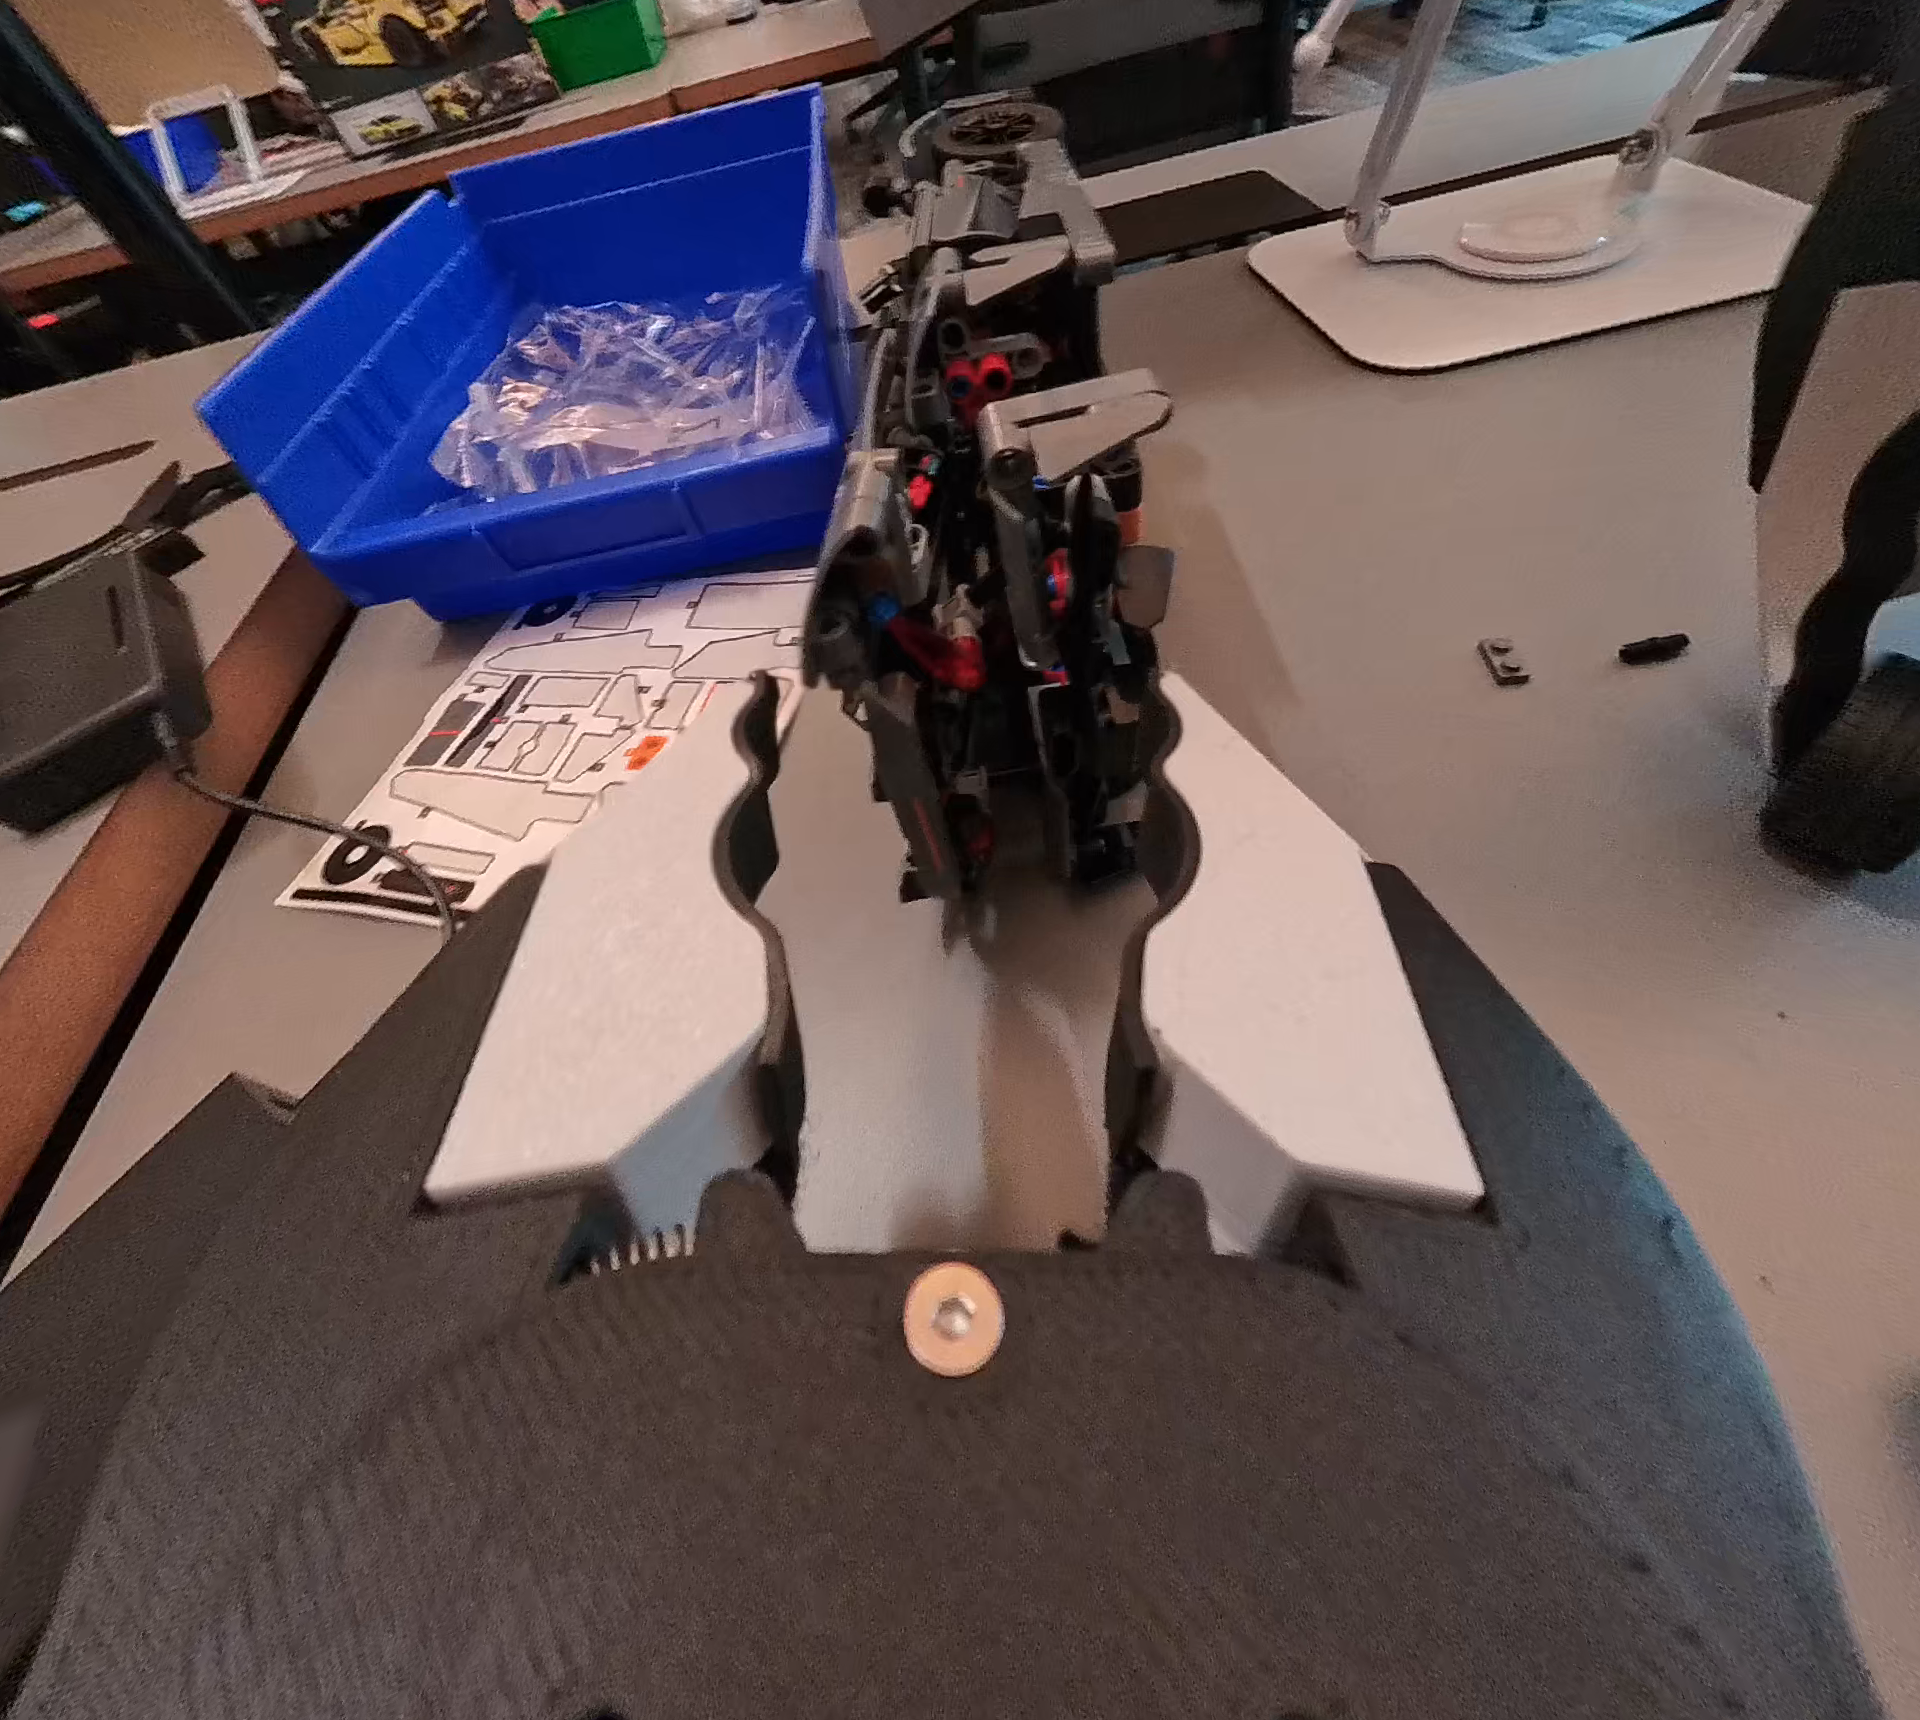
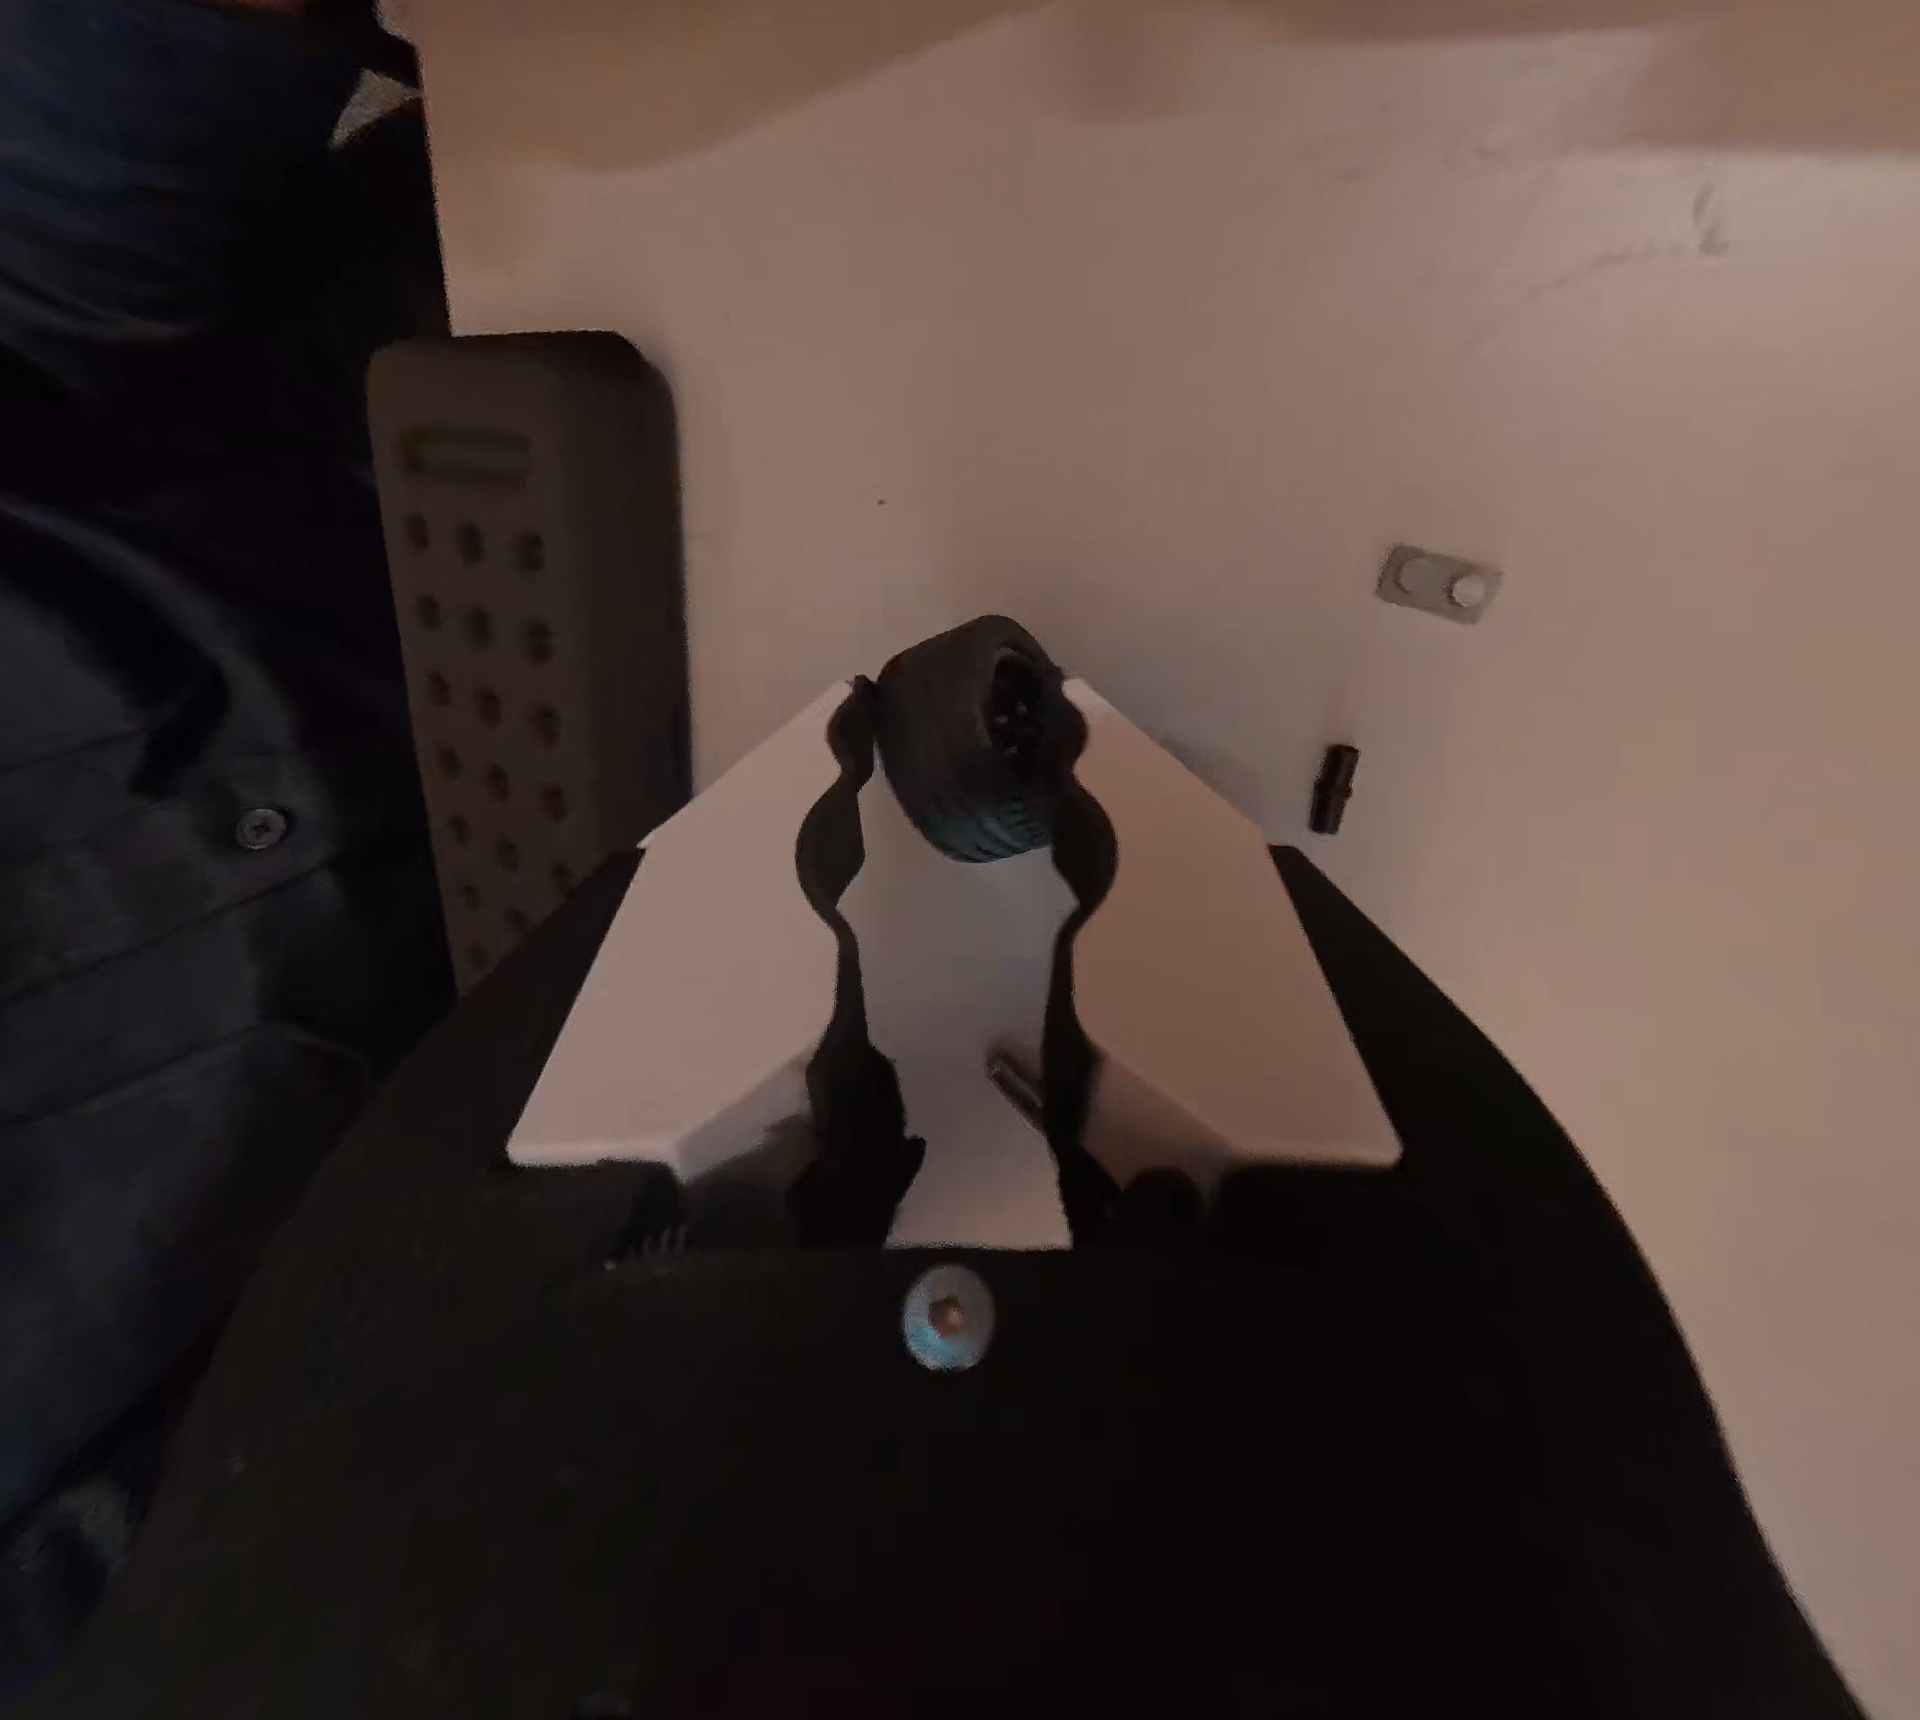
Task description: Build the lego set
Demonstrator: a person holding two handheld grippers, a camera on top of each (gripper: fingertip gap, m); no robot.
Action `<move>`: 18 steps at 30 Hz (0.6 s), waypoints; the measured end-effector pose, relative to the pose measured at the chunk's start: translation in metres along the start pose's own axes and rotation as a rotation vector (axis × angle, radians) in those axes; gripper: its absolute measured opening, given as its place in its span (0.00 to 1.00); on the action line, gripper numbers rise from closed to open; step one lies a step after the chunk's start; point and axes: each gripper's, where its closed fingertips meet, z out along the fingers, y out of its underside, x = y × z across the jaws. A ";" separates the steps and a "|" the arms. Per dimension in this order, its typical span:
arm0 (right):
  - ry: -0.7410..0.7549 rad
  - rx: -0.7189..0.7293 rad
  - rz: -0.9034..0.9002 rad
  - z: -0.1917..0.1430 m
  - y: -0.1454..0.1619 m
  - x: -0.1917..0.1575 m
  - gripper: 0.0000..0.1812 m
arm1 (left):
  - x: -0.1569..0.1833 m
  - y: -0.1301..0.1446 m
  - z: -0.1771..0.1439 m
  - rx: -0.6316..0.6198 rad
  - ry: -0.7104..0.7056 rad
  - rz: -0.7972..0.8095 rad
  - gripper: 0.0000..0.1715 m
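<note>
My left gripper (image 1: 961,735) is shut on a dark grey and black lego car (image 1: 987,527) with red and blue pins. The car is held on its side above the grey table (image 1: 1455,839), nose pointing away, with one wheel (image 1: 992,127) at its far end. My right gripper (image 2: 971,714) is shut on a loose black lego wheel (image 2: 977,740), pinched at the fingertips just above the table. A small grey two-stud plate (image 2: 1439,581) and a black pin (image 2: 1333,787) lie on the table to its right. They also show in the left wrist view, the plate (image 1: 1503,660) and the pin (image 1: 1654,648).
A blue bin (image 1: 416,423) holding empty clear bags stands at the far left, with a sticker sheet (image 1: 540,735) in front of it. A white lamp base (image 1: 1527,268) is at the back right. A dark perforated slab (image 2: 520,631) and a person's dark sleeve (image 2: 156,423) are at my right gripper's left. From my right tips it is roughly 6 cm to the small grey two-stud plate (image 2: 1439,581); from my left, 15 cm. Seen from the left wrist view (image 1: 1517,651) as well.
</note>
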 end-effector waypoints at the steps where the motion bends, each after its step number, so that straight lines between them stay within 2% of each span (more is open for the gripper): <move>1: 0.002 0.015 0.012 -0.001 -0.002 0.001 0.20 | -0.002 -0.002 -0.002 0.010 -0.020 -0.004 0.39; 6: 0.040 -0.048 0.052 0.004 0.008 0.003 0.28 | 0.002 -0.010 -0.020 0.053 -0.077 0.037 0.41; 9: 0.054 -0.072 0.022 0.007 0.014 0.002 0.19 | 0.009 -0.021 -0.039 0.093 -0.148 0.123 0.39; 11: 0.042 -0.065 0.021 0.007 0.014 0.000 0.18 | 0.035 -0.043 -0.058 0.208 -0.149 0.236 0.30; 12: 0.042 -0.051 0.016 0.006 0.012 0.001 0.18 | 0.054 -0.050 -0.063 0.237 -0.117 0.290 0.29; 15: -0.003 0.019 0.002 0.000 0.005 -0.005 0.13 | 0.104 -0.050 -0.060 0.207 0.015 0.371 0.28; 18: -0.039 0.132 -0.030 -0.014 -0.007 -0.009 0.13 | 0.141 -0.028 -0.043 0.080 0.213 0.358 0.30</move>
